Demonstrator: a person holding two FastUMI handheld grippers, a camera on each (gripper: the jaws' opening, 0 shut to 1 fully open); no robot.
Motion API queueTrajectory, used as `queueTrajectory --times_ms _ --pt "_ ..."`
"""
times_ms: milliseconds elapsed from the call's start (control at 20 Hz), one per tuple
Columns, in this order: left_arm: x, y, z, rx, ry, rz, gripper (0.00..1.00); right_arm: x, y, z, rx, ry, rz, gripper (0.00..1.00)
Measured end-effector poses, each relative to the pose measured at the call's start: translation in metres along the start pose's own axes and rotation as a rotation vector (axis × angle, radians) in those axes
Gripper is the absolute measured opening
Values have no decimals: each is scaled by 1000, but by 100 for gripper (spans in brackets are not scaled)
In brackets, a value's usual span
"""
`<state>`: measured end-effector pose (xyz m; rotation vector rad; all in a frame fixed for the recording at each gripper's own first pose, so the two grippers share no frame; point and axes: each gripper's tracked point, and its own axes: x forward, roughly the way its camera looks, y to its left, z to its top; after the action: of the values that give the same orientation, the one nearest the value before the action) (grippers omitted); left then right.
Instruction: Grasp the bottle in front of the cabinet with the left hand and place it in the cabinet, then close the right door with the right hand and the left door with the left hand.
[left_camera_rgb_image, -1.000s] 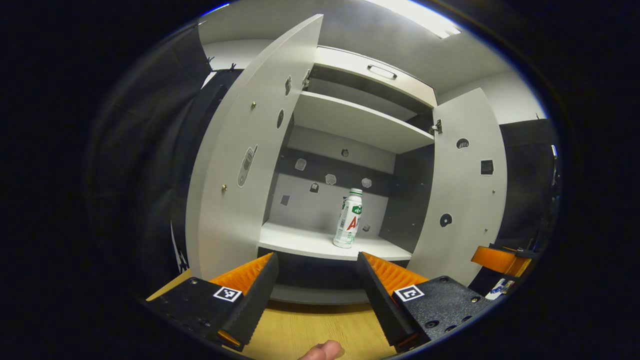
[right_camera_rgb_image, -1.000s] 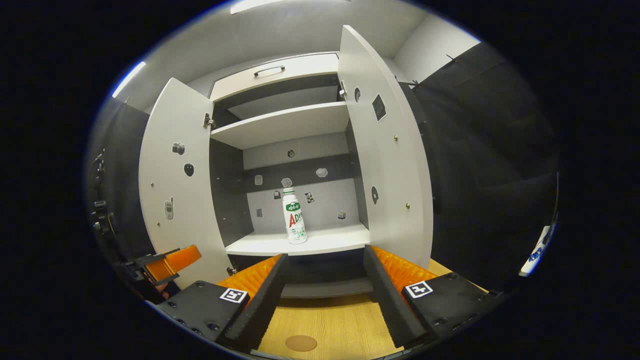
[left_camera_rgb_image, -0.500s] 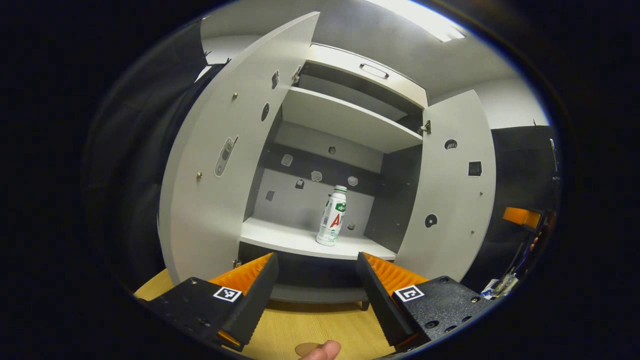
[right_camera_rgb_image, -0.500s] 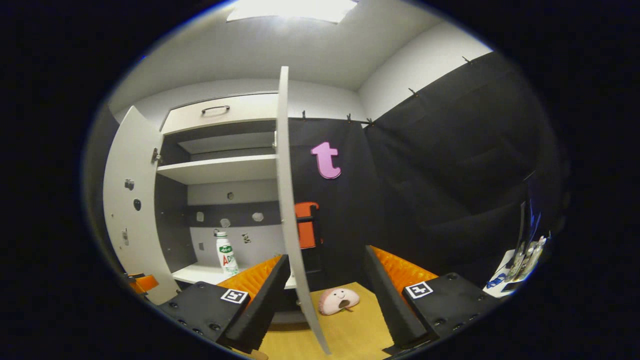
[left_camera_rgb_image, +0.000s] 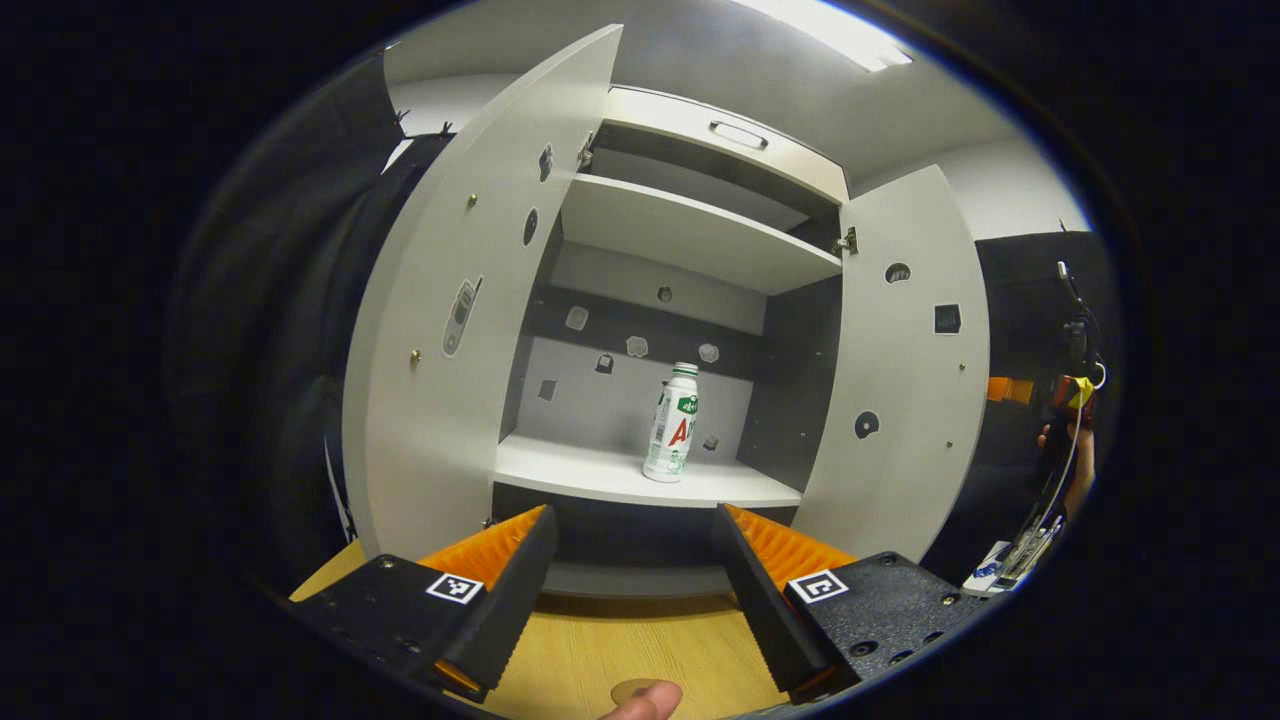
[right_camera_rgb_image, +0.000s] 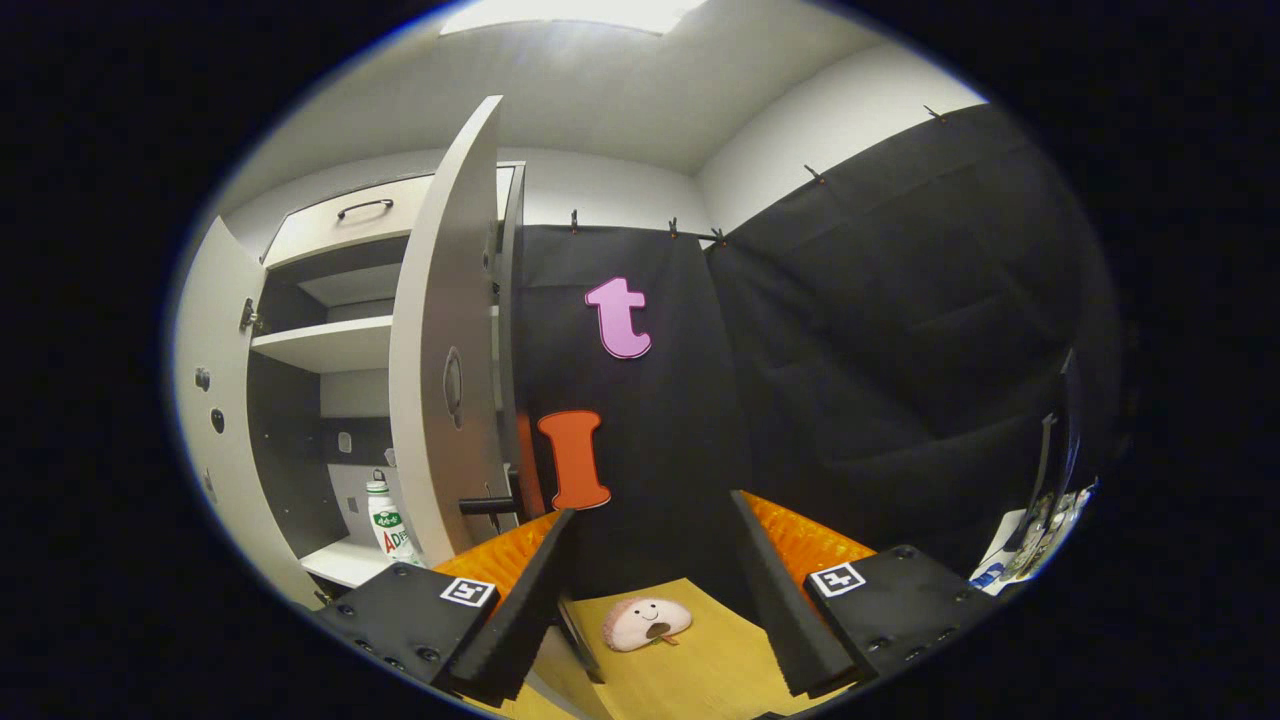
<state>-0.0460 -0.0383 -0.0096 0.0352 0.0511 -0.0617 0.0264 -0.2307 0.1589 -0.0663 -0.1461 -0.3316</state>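
the bottle (left_camera_rgb_image: 672, 423) stood upright on the cabinet's lower shelf (left_camera_rgb_image: 600, 478), at twelve o'clock from the left gripper (left_camera_rgb_image: 632, 545). both grippers' jaws were spread, empty. the right gripper (right_camera_rgb_image: 648, 548) sat beside the right door (right_camera_rgb_image: 445, 370); a glancing push could slip off its edge.

Bottle (right_camera_rgb_image: 386, 520) in right gripper view: right side hidden behind right door (right_camera_rgb_image: 440, 350), base behind claw body. Stickers (left_camera_rgb_image: 605, 350) on cabinet back wall too small to identify. Right claw (left_camera_rgb_image: 1010, 389) in left gripper view mostly hidden behind right door, fingers unreadable. Fingertip (left_camera_rgb_image: 640, 702) cut off at bottom edge. Items (right_camera_rgb_image: 1040, 520) at far right edge blurred.
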Motion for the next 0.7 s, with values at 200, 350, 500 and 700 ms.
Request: queueTrajectory --times_ms 200,350,500,700 --pt "1 6 7 21 -19 19 96 1 4 6 -49 -27 -4 98" --pt "-1 2 10 41 -29 4 96 0 7 8 -60 -49 1 98" --pt "1 -3 11 31 -34 -17 96 0 12 9 -68 -46 20 96" --pt "1 -2 14 -11 -51 0 96 -7 25 9 -55 -48 49 96"
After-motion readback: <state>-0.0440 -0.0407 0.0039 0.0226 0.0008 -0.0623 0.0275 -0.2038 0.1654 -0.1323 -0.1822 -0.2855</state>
